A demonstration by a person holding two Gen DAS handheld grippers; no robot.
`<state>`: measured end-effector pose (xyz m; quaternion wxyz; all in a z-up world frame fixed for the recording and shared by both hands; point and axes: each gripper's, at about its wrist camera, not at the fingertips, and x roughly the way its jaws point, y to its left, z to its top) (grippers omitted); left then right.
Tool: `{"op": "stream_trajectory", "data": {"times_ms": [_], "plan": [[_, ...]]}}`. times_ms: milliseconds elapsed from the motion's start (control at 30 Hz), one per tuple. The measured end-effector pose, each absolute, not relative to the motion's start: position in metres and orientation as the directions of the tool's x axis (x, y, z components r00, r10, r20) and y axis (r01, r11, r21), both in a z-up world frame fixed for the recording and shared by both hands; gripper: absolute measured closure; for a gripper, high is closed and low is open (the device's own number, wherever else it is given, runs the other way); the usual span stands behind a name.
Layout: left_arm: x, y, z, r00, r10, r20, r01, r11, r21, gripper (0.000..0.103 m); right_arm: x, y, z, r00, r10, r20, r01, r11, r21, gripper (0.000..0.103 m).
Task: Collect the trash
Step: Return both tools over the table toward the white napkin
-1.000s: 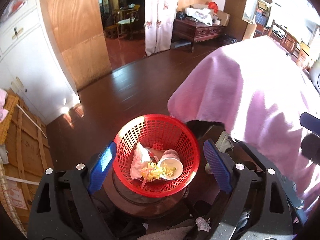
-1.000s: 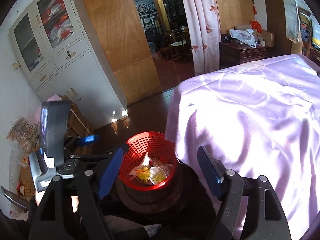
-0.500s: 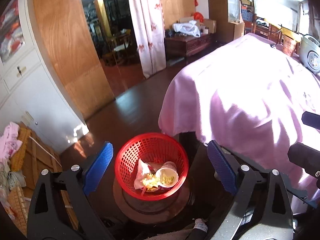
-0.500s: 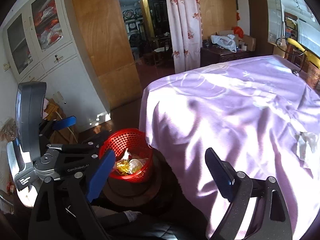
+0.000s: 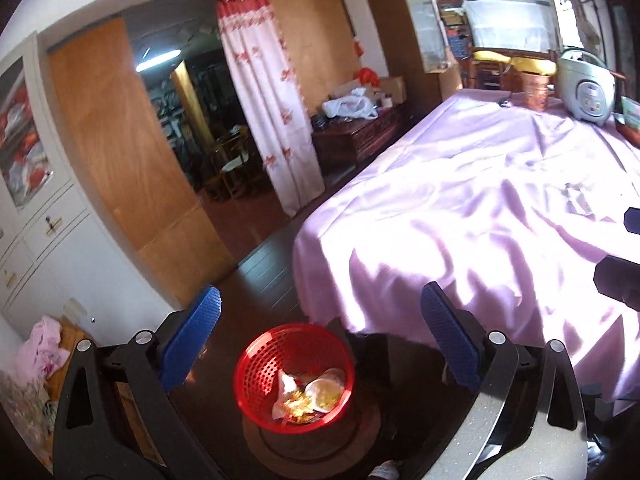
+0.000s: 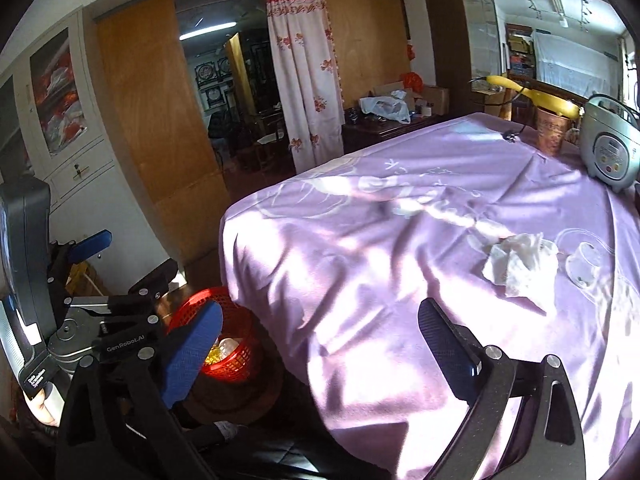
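The left wrist view looks steeply down past the desk's (image 5: pixel 480 200) near-left corner at the red basket (image 5: pixel 294 376) on the floor. The right wrist view sits higher, facing across the desk (image 6: pixel 400 260). Both share that corner, the basket (image 6: pixel 224 344) and the curtained doorway (image 6: pixel 304 72).

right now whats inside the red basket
The red basket holds a white cup, crumpled white paper and yellow scraps. Anything beneath that pile is covered.

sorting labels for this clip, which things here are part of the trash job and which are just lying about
Part of the job:
red basket
crumpled tissue
small clear cup
right claw, open

Just lying about:
rice cooker
purple tablecloth
flowered curtain
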<state>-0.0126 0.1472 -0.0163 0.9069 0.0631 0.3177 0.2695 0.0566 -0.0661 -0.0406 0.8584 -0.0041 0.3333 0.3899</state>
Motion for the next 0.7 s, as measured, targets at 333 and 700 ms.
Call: {"op": "stream_trajectory", "data": {"times_ms": [333,700], "plan": [[0.026,0.078,-0.009,0.750,0.428,-0.504,-0.293,0.898,0.327,0.007,0.080,-0.153,-0.044,0.604,0.592,-0.534,-0.514,0.801,0.307,0.006],[0.101,0.009,-0.020,0.776,0.219,-0.592,-0.074,0.963,0.259,0.007,0.111,-0.258,-0.068,0.730,0.408,-0.548,-0.262,0.908,0.327,0.006]]}}
